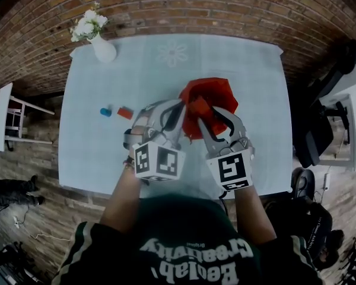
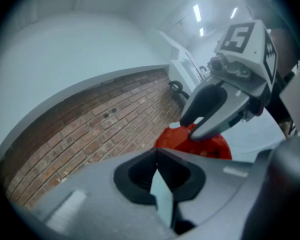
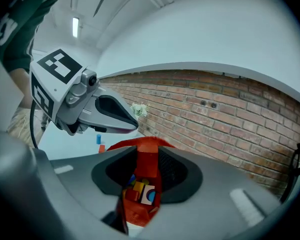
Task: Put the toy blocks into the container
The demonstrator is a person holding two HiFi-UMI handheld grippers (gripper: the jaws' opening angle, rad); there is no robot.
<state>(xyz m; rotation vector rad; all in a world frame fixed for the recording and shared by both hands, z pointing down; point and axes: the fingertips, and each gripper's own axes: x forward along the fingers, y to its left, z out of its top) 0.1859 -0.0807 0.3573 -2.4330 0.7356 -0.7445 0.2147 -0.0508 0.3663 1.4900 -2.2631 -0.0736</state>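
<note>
While blocks [image 3: 139, 188] are already sitting in the red bag [image 1: 221, 94], the right gripper [image 1: 206, 116] is pinching its rim, the left gripper [image 1: 177, 108] is hovering closed and empty, and two loose blocks [image 1: 125, 113] are waiting left on the worktop [image 1: 166, 70].

A table [image 1: 107, 159] covered in pale cloth is shown. A white vase [image 1: 104, 50] of flowers is set at its far left corner. A blue block [image 1: 106, 111] and a red block [image 1: 125, 113] (just beside each other) are laid left of centre, and a red fabric container [image 1: 210, 97] is seen right of centre.
</note>
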